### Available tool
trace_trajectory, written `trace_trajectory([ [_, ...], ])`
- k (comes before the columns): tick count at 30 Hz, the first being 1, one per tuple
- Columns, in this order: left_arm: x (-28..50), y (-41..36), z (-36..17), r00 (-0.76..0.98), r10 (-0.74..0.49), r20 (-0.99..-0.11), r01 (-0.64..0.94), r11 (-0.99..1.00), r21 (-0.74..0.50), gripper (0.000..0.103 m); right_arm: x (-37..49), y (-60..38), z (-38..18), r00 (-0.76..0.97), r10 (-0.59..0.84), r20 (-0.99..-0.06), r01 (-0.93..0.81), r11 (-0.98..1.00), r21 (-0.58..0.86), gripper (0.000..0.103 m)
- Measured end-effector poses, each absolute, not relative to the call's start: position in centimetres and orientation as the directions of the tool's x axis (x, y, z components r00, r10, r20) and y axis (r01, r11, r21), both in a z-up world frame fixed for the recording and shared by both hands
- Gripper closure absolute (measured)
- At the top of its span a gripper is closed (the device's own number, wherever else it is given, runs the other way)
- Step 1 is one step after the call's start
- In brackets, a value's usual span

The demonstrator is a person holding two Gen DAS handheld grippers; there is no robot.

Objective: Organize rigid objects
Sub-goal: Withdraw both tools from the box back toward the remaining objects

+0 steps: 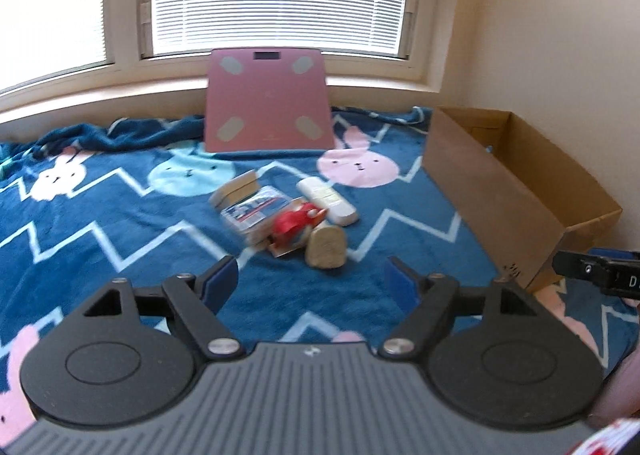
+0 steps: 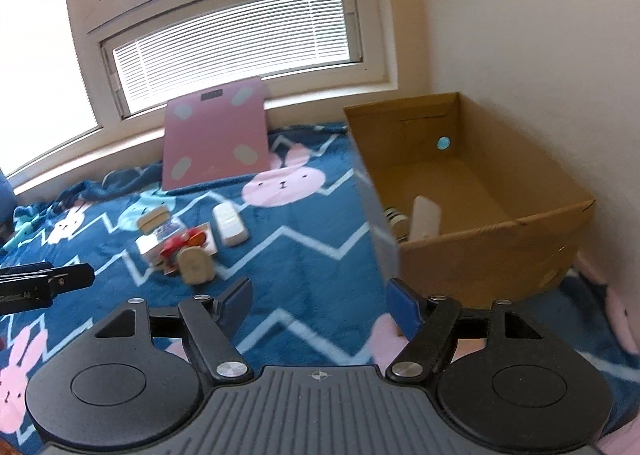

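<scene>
A small pile lies on the blue bunny blanket: a white remote (image 1: 326, 195) (image 2: 230, 225), a red toy (image 1: 296, 221) (image 2: 180, 243), a beige arch-shaped block (image 1: 326, 251) (image 2: 196, 265), a tan wooden block (image 1: 240, 189) (image 2: 152, 219) and a printed packet (image 1: 252, 211). My left gripper (image 1: 312, 281) hovers open just short of the pile, nothing between its fingers. My right gripper (image 2: 320, 303) stands open and empty over the blanket, near the front left corner of the cardboard box (image 2: 480, 191) (image 1: 500, 183). A white object (image 2: 426, 217) and a striped item (image 2: 396, 217) lie in the box.
A pink bathroom scale (image 1: 268, 101) (image 2: 216, 135) leans against the window ledge behind the pile. The box stands at the right against the wall. The other gripper shows at each view's edge, the right one (image 1: 596, 271) and the left one (image 2: 44, 283).
</scene>
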State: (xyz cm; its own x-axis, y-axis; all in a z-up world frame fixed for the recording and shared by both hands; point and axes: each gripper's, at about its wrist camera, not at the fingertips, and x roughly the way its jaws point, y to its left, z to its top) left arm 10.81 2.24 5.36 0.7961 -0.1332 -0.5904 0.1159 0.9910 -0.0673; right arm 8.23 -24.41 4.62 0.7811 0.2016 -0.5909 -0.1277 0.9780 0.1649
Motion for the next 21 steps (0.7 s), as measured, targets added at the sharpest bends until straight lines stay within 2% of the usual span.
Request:
trace_trajectory([
  [21,9.6,8.8,2.8,0.782,-0.046,-0.621,0.022,0.999,-0.045,0.027,8.0,-18.4,2.5,0.755,0.302,-0.582,-0.235,0.953,0.191,0.033],
])
